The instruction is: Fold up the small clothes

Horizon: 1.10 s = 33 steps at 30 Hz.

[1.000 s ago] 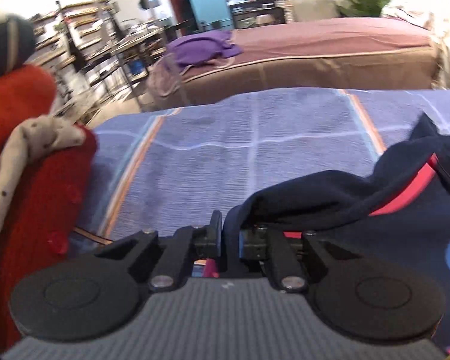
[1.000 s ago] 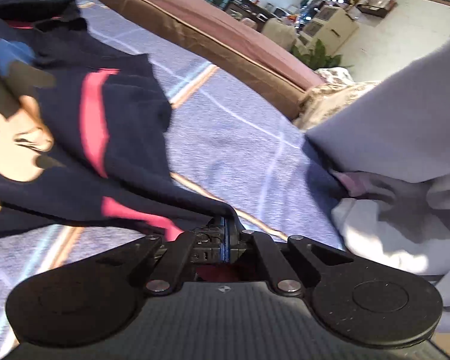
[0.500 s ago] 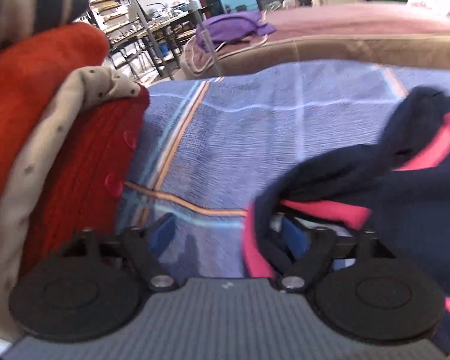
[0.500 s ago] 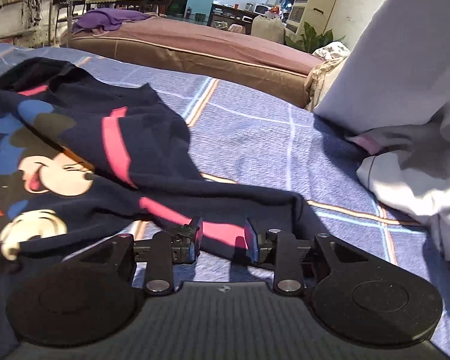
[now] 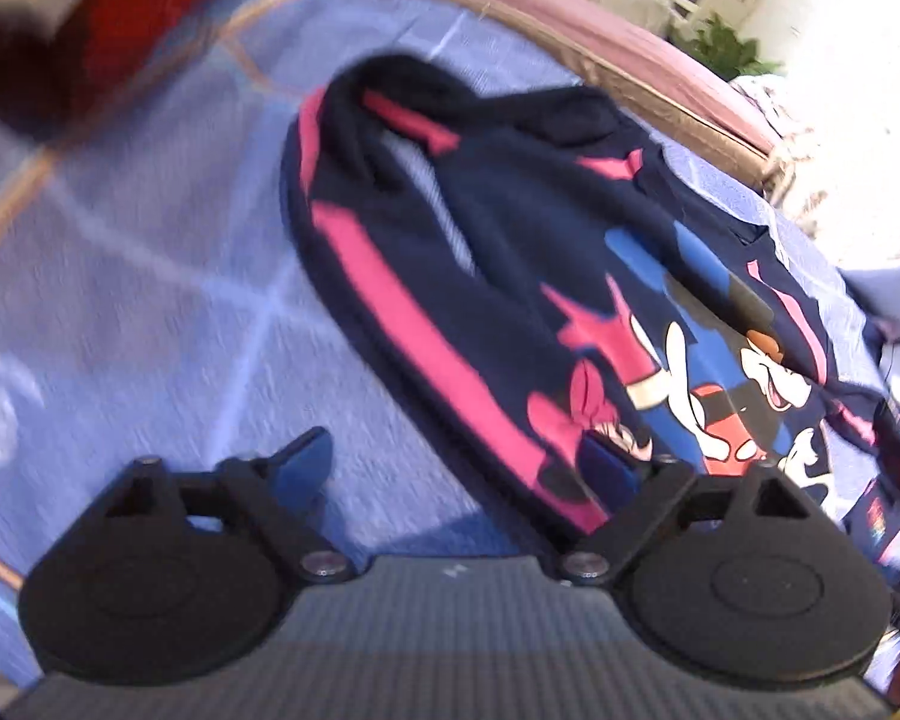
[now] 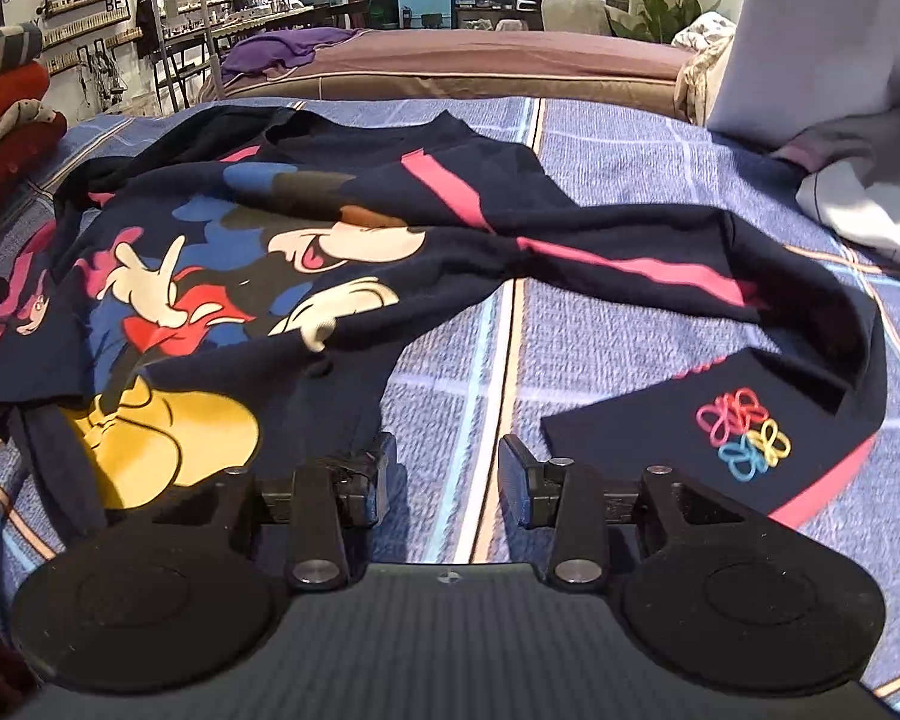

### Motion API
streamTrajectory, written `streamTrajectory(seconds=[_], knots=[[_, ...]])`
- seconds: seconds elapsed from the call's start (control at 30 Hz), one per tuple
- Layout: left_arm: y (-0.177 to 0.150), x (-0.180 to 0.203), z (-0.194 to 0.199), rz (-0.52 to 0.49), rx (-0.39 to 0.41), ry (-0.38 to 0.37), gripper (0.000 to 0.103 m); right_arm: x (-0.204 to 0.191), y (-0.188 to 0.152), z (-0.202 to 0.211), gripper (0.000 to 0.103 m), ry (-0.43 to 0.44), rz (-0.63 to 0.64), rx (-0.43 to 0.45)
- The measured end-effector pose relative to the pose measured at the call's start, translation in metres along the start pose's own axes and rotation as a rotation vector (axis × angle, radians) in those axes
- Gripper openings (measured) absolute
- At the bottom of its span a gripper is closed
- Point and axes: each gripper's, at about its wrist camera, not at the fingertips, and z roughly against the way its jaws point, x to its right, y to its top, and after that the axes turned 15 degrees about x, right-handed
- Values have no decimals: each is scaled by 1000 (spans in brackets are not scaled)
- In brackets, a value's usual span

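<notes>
A navy child's sweatshirt [image 6: 342, 222] with pink stripes and a cartoon mouse print lies spread face up on the blue striped bedspread [image 6: 600, 138]. Its right sleeve [image 6: 750, 420], with a small flower print, curls back toward my right gripper. My right gripper [image 6: 447, 468] is open and empty, just in front of the hem and sleeve cuff. In the left wrist view the sweatshirt [image 5: 510, 252] lies ahead with its left sleeve bunched. My left gripper [image 5: 456, 468] is open and empty, its right finger at the garment's edge.
A stack of folded clothes, red and dotted cream, [image 6: 6, 120] stands at the bed's left edge. A pile of pale grey and white laundry [image 6: 840, 90] sits at the right. A second bed with a mauve cover [image 6: 480, 60] and a purple garment [image 6: 276, 51] is behind.
Both grippers held the sweatshirt one second ago, then opened and let it go. Both have pulled back and up, so the garment now lies flat on the bed.
</notes>
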Motion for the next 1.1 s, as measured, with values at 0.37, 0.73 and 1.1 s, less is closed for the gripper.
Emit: streamTrajectory(seconds=[0.37, 0.73, 1.1], knots=[[7, 18, 13, -79, 158, 6, 9, 1, -18, 30, 65, -15, -97, -2], [24, -83, 80, 83, 175, 202, 53, 7, -27, 30, 75, -3, -140, -33], [-18, 1, 9, 130, 24, -105, 50, 4, -30, 34, 81, -17, -128, -35]])
